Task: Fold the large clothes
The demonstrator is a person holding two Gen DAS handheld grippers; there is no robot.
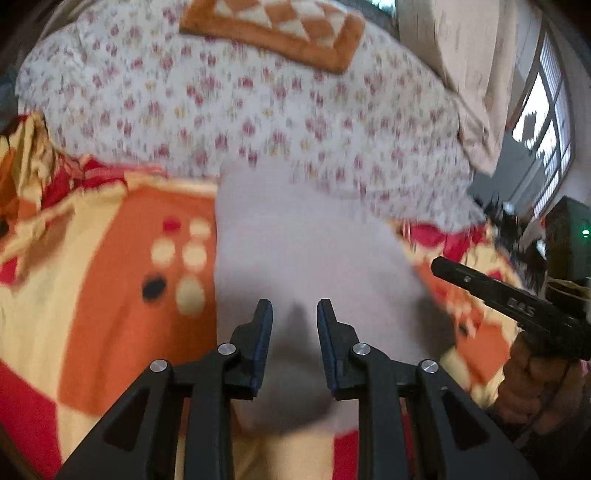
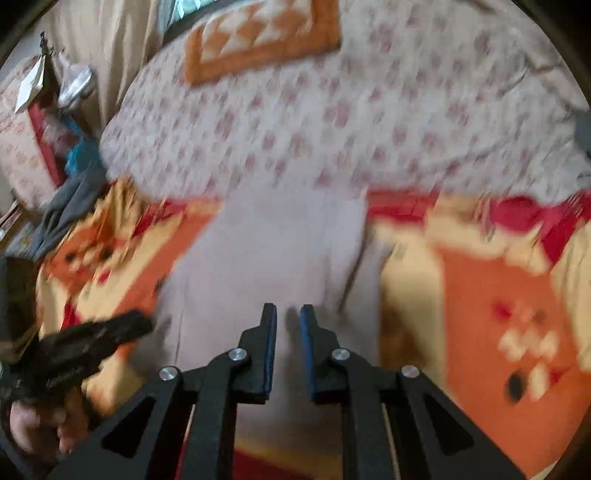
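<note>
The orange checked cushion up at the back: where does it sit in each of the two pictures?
Left wrist view: the cushion lies at the top, just right of centre, on the floral sheet.
Right wrist view: the cushion lies at the top, left of centre, on the same sheet.
Shared landmark: the pale garment ahead of the fingers in both views.

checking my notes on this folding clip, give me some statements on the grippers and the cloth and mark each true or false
1. Both grippers are open with nothing between their fingers. True: left gripper, right gripper.
2. The pale garment lies on an orange, red and cream blanket. True.
3. The garment is bright green. False: it is pale pinkish-white.
4. A floral sheet lies beyond the garment. True.
5. The orange checked mat lies on top of the garment. False: it sits on the floral sheet, further back.
</note>
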